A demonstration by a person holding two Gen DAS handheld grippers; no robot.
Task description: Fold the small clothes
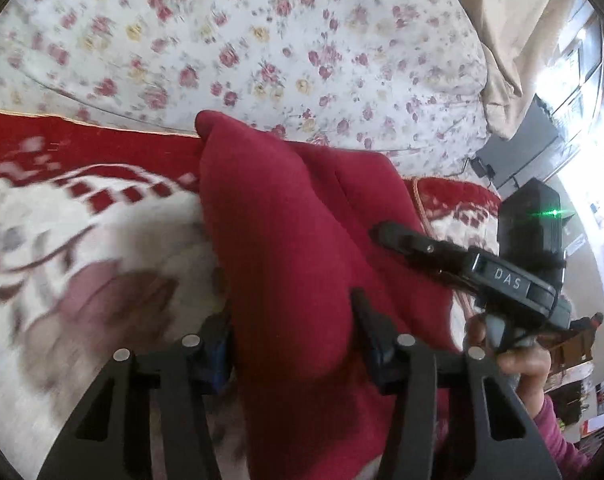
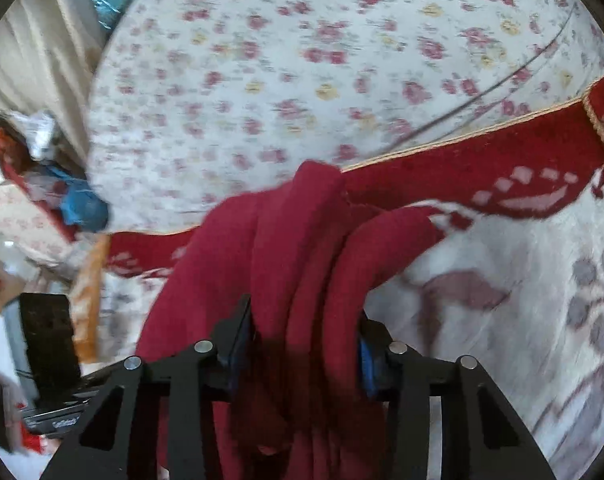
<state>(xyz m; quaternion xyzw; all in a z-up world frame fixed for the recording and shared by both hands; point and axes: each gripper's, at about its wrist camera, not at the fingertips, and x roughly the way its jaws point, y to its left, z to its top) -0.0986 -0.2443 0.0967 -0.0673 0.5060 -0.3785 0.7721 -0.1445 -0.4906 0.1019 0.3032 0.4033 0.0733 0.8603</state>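
Note:
A dark red garment [image 1: 286, 224] hangs bunched above a red and white patterned blanket [image 1: 62, 216]. My left gripper [image 1: 294, 320] is shut on one part of it, the cloth draping over and between the fingers. My right gripper [image 1: 385, 232] shows in the left wrist view at the right, its tip against the same garment. In the right wrist view the garment [image 2: 302, 248] falls in thick folds between the fingers of my right gripper [image 2: 305, 332], which is shut on it. The fingertips are hidden by cloth.
A white floral sheet [image 1: 262, 40] covers the bed beyond the blanket's edge. A beige curtain [image 2: 30, 60] and window are to the side. Clutter with a blue cloth [image 2: 78, 204] lies at the bed's left edge.

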